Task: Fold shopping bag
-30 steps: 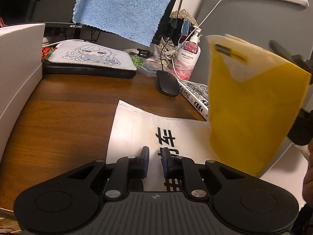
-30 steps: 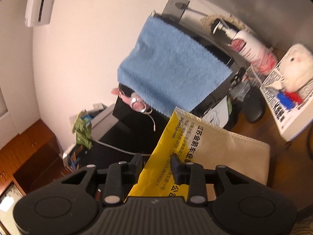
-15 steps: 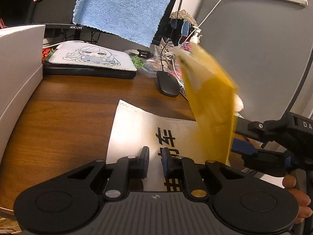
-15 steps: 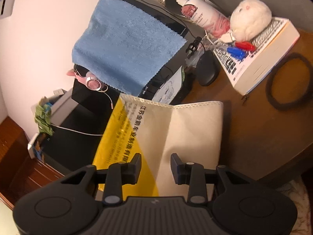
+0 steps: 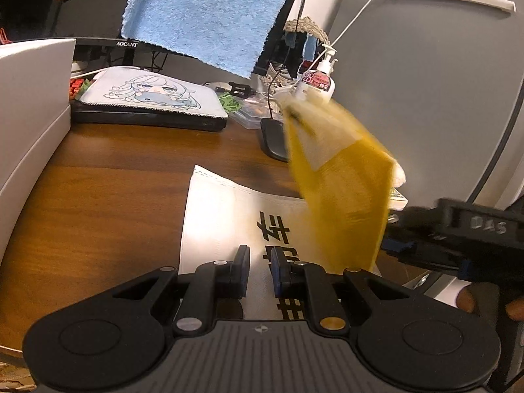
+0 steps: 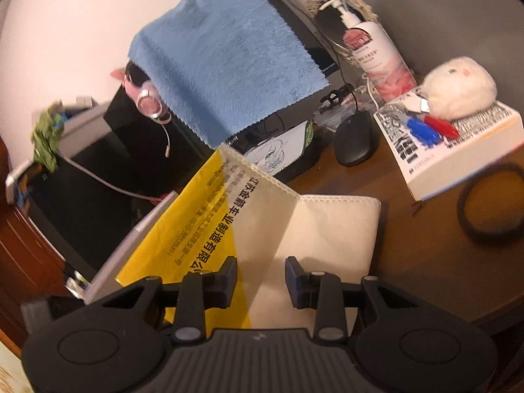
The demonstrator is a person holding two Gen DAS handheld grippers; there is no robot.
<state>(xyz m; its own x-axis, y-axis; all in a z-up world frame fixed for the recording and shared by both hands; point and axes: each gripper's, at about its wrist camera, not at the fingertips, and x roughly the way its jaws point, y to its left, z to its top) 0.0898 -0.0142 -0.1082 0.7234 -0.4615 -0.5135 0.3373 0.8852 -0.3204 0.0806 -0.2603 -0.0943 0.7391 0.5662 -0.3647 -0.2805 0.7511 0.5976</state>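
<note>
Left gripper (image 5: 260,270): its fingers stand nearly closed, a narrow gap between them, low over the near edge of the white non-woven shopping bag with black printed characters (image 5: 226,216); whether they pinch the fabric or only press it down cannot be told. The white half lies flat on the brown wooden tabletop (image 5: 108,190). Right gripper (image 6: 260,283): fingers now spread wide with nothing between them, where a second ago they were clamped on the bag's yellow half. That yellow panel (image 5: 344,203) is blurred and tilted, swinging over toward the white half rather than held upright as before. Judgement: the released flap is falling into the first fold and has not yet settled flat. Farther back, untouched: black computer mouse (image 5: 273,140), thick white printed book (image 6: 458,150), and a blue towel (image 5: 203,13) draped over the monitor.
</note>
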